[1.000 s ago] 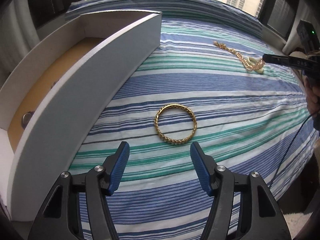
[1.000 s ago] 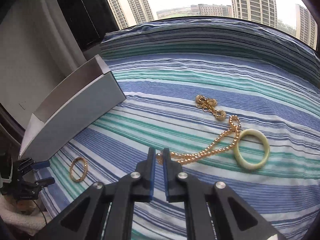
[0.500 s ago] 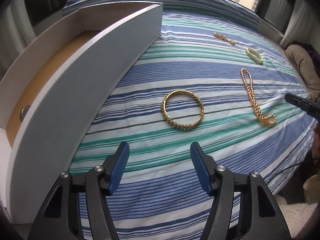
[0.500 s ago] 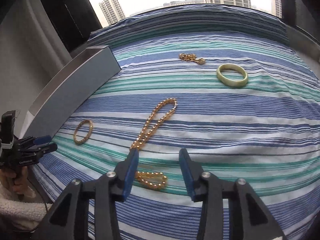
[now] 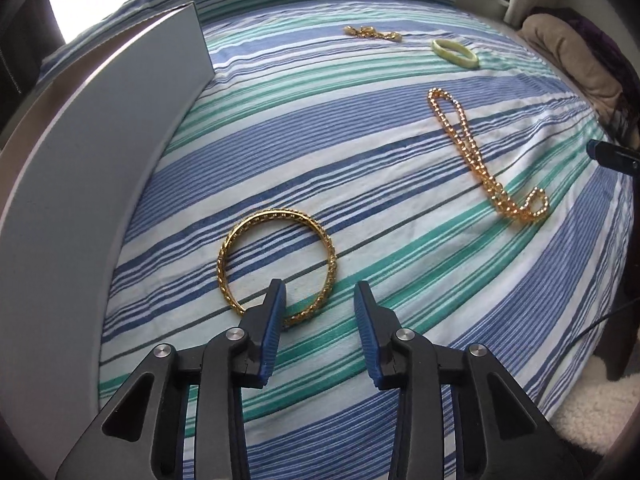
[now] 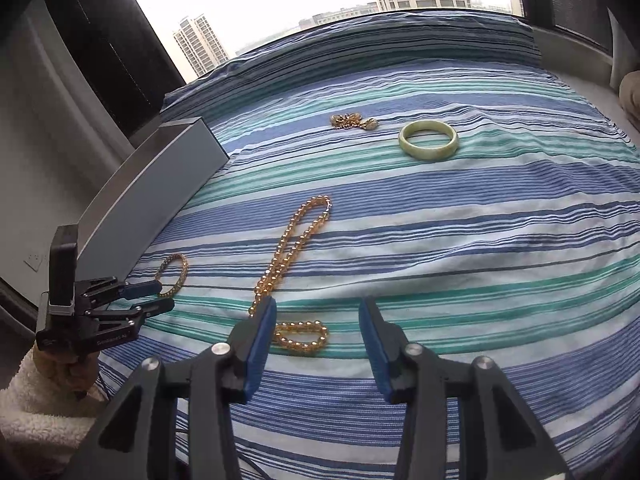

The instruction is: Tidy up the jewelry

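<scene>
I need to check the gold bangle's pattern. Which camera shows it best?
The left wrist view: the gold bangle lies large and sharp just ahead of the closing left gripper. The right wrist view shows it only small, partly hidden, at the far left.

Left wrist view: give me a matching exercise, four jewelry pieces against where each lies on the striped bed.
Things:
1. gold chain-link bangle
2. amber bead necklace
3. pale green jade bangle
4. small gold chain cluster

Places:
A. far side, right of the cluster
B. nearest, its rim between the closing left gripper fingers
C. far side, nearest the grey box's end
D. stretched out in the middle right

Pairs: 1-B, 2-D, 3-A, 4-C
</scene>
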